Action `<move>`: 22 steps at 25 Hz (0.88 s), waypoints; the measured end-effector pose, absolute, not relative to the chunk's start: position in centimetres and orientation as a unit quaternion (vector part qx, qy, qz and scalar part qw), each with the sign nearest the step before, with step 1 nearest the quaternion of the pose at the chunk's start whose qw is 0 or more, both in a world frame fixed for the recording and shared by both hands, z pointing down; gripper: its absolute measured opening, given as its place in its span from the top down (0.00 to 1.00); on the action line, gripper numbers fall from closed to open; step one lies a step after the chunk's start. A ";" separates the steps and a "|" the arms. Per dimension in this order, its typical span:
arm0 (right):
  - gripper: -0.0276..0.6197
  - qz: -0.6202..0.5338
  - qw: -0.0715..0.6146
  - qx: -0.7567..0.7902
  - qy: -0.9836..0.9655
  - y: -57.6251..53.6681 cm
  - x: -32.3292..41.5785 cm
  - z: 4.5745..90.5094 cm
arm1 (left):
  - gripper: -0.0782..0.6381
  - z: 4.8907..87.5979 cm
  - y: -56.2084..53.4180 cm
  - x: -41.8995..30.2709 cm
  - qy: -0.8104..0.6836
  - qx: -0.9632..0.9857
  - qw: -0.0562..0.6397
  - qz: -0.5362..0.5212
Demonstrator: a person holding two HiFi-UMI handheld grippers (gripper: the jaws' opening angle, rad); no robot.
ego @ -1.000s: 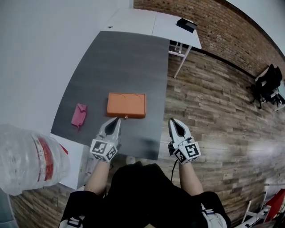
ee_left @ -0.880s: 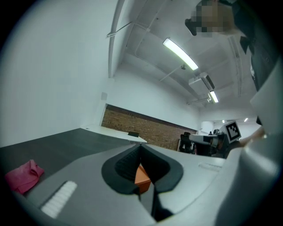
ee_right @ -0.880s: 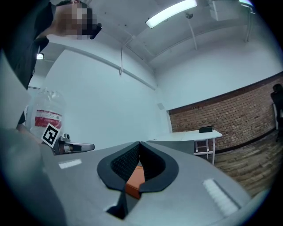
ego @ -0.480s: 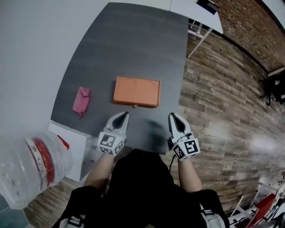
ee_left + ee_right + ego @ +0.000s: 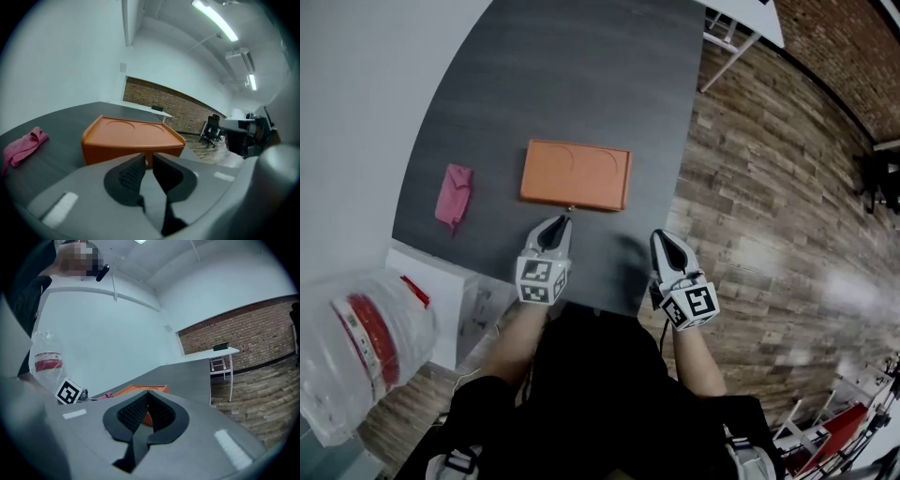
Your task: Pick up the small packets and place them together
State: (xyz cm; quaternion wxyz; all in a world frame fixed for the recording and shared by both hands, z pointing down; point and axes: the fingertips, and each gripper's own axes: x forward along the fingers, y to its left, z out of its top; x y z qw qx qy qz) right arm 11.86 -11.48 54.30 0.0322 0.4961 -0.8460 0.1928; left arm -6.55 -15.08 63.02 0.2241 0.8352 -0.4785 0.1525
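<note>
An orange box (image 5: 575, 175) with two round dents in its lid lies flat on the dark grey table (image 5: 581, 75). Left of it lies a crumpled pink packet (image 5: 453, 194). My left gripper (image 5: 558, 223) points at the box's near side, at a small knob there. Its jaws are opening, a narrow gap shows and nothing is between them. In the left gripper view the orange box (image 5: 131, 136) fills the middle beyond the left gripper (image 5: 149, 159), with the pink packet (image 5: 26, 145) far left. My right gripper (image 5: 661, 236) hangs shut and empty over the table's near right corner.
A big clear plastic bottle with a red label (image 5: 356, 337) stands by a white surface (image 5: 431, 300) left of the person. Wooden floor (image 5: 769, 187) lies right of the table. In the right gripper view a white table (image 5: 220, 352) stands before a brick wall.
The head view has shifted, so the table now sits higher and larger. The left gripper has moved up to the box's near edge. The right gripper kept its place.
</note>
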 end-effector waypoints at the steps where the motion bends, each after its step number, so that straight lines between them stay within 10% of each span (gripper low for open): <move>1: 0.95 0.196 0.032 0.495 -0.846 -11.5 12.1 54.4 | 0.79 63.6 -15.3 -6.5 -0.485 0.827 0.232 0.164; 10: 0.95 0.206 0.034 0.471 -0.857 -12.4 12.7 54.4 | 0.69 66.8 -16.8 -5.8 -0.518 0.782 0.260 0.228; 22: 0.95 0.209 0.040 0.458 -0.863 -12.2 12.3 54.7 | 0.79 68.2 -16.8 -5.6 -0.531 0.770 0.252 0.250</move>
